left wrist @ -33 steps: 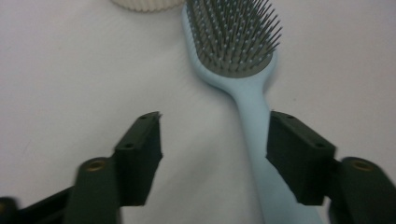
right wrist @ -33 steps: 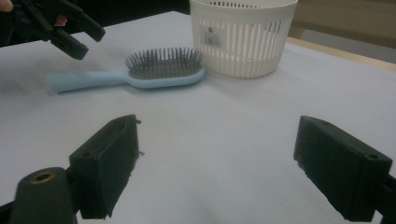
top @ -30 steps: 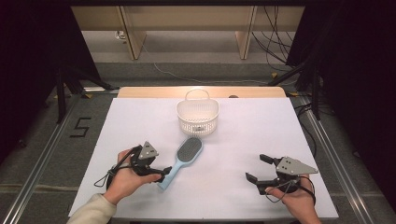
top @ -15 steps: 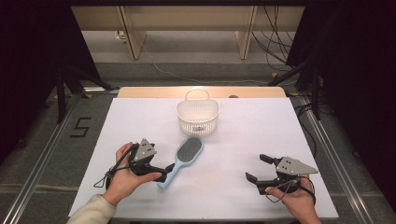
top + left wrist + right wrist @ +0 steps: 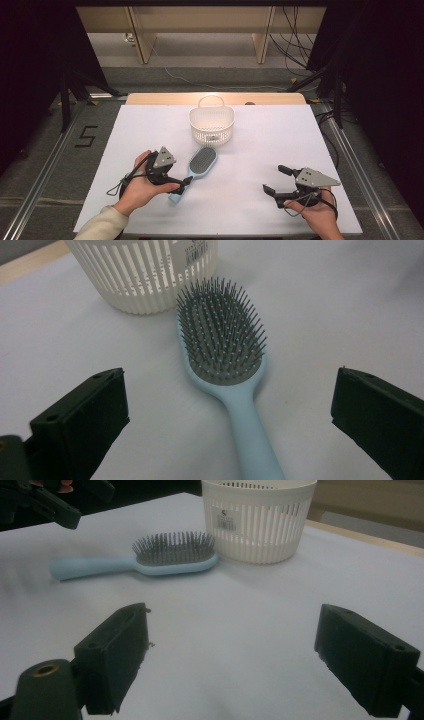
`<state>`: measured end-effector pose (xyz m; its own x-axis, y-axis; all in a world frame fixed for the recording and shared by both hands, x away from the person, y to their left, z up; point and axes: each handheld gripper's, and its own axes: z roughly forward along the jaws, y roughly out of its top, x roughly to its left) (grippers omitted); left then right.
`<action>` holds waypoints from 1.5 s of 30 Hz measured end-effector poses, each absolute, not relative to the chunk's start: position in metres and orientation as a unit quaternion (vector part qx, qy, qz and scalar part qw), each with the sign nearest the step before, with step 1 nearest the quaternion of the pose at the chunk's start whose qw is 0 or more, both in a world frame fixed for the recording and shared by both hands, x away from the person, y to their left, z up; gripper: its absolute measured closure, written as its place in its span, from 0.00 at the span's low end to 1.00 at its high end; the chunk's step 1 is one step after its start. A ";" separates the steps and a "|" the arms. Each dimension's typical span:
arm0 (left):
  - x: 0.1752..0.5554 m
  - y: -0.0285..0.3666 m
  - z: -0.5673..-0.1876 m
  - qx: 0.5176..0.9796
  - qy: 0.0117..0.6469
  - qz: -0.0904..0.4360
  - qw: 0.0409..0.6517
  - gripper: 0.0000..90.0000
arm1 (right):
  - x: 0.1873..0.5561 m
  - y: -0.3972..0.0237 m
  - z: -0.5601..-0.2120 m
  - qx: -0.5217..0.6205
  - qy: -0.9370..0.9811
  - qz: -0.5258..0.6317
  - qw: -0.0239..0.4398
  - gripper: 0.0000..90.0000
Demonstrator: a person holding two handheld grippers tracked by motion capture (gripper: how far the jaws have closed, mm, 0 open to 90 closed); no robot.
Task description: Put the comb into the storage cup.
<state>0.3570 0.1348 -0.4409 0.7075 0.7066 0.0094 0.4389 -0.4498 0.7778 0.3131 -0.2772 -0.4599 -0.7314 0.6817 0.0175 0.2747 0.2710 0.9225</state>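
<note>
With left gripper jaws just opened wide astride the hairbrush handle (basket at 12 o'clock), right gripper wide & idle, next: close on handle.

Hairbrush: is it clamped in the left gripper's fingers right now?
No: in the left gripper view the fingers stand wide apart on either side of the hairbrush handle, touching nothing, while the brush lies flat on the table.

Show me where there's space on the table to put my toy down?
Plenty of bare room: the white table right of the basket, and the stretch between the hairbrush and the right gripper. The left edge beside the left gripper is free too. It is crowded where brush meets basket.
</note>
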 end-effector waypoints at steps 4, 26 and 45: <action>0.363 0.125 -0.441 0.843 0.357 0.173 0.363 0.05 | 0.313 -0.277 -0.460 0.310 0.773 0.518 0.197 0.17; 0.393 0.092 -0.454 0.882 0.414 0.080 0.209 0.29 | 0.313 -0.278 -0.460 0.310 0.774 0.516 0.197 0.17; 0.404 0.082 -0.467 0.892 0.423 0.050 0.155 0.46 | 0.313 -0.278 -0.460 0.310 0.774 0.515 0.197 0.17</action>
